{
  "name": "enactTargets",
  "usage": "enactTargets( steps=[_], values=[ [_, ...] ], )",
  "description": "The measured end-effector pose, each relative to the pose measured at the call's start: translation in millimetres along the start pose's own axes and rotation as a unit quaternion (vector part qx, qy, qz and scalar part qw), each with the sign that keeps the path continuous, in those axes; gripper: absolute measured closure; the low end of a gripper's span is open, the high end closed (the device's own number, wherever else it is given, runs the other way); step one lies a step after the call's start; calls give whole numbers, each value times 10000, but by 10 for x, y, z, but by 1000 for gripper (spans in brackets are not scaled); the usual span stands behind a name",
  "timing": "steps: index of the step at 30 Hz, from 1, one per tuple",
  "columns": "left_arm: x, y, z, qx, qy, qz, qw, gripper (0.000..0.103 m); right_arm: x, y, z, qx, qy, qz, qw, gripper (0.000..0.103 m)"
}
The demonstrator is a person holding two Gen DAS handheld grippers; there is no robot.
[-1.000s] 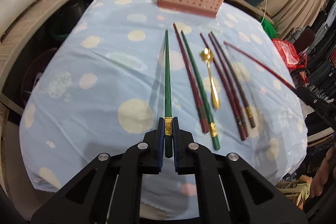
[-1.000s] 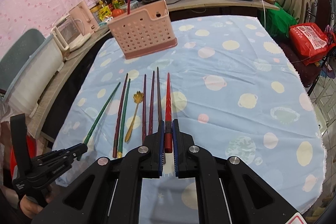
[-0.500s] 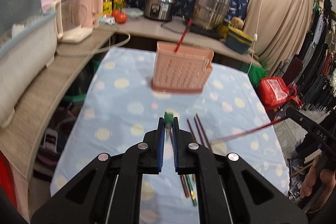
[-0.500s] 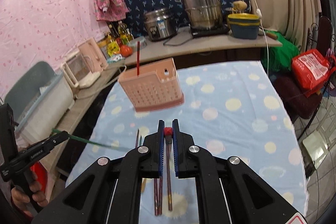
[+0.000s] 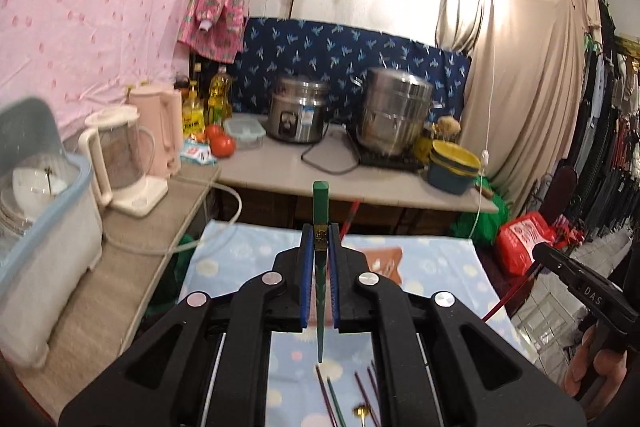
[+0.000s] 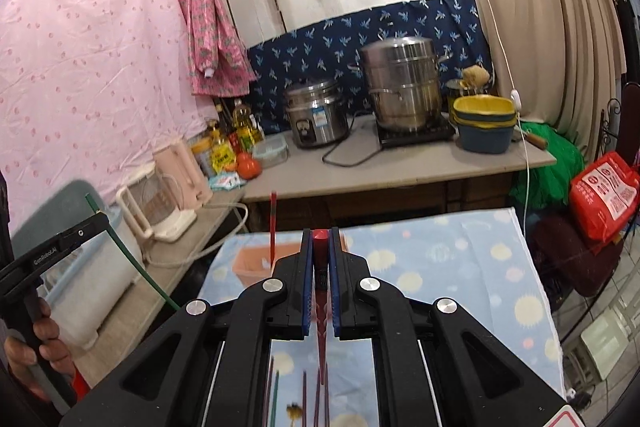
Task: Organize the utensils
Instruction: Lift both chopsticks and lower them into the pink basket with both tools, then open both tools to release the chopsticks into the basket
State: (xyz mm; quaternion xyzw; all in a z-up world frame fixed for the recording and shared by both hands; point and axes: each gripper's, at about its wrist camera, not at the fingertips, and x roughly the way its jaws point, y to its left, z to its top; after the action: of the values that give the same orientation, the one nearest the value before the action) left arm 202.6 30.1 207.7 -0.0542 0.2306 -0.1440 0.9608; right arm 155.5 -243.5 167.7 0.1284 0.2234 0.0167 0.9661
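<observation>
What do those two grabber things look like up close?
Both grabbers are black plastic with silver round bolts on their arms. The left gripper and the right gripper each have two straight fingers lined with ridged blue pads. White lettering is printed on their sides. Each has a black handle.

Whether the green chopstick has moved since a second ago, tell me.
Yes. The green chopstick, clamped in the left gripper, lay on the tablecloth then; now it hangs point-down above it.
</observation>
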Motion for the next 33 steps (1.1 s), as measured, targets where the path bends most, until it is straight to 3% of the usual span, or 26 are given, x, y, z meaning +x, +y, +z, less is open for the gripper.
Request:
enactTargets(
  steps=[6,12,20,27,28,29,30,31,33],
  values=[
    [339,-41,435,15,-309,18,9995,96,387,41,512,68,-343,-24,9994,96],
    [758,25,598,-57,-285,85,9995,96,841,35,780,83,-417,-123,9990,96],
    [1327,188,321,-187,192,108,9996,96,1505,3,552,-30,73,-247,9997,96],
    [1590,286,55,-256,540,236,9979,95,1860,-4,278,-121,555,-285,9980,94],
    [1593,291,39,-272,550,253,9978,91,1857,0,270,-105,541,-322,9980,81],
    [1598,311,25,-317,582,291,9974,73,1833,-8,265,-74,483,-351,9982,64],
    [1585,333,16,-381,562,333,9971,53,1804,-4,265,-49,417,-374,9984,59],
    [1559,347,17,-435,518,391,9969,48,1766,-6,267,-49,363,-404,9985,58],
    [1502,383,7,-509,489,400,9967,47,1715,-9,271,-86,354,-409,9985,58]
  ],
)
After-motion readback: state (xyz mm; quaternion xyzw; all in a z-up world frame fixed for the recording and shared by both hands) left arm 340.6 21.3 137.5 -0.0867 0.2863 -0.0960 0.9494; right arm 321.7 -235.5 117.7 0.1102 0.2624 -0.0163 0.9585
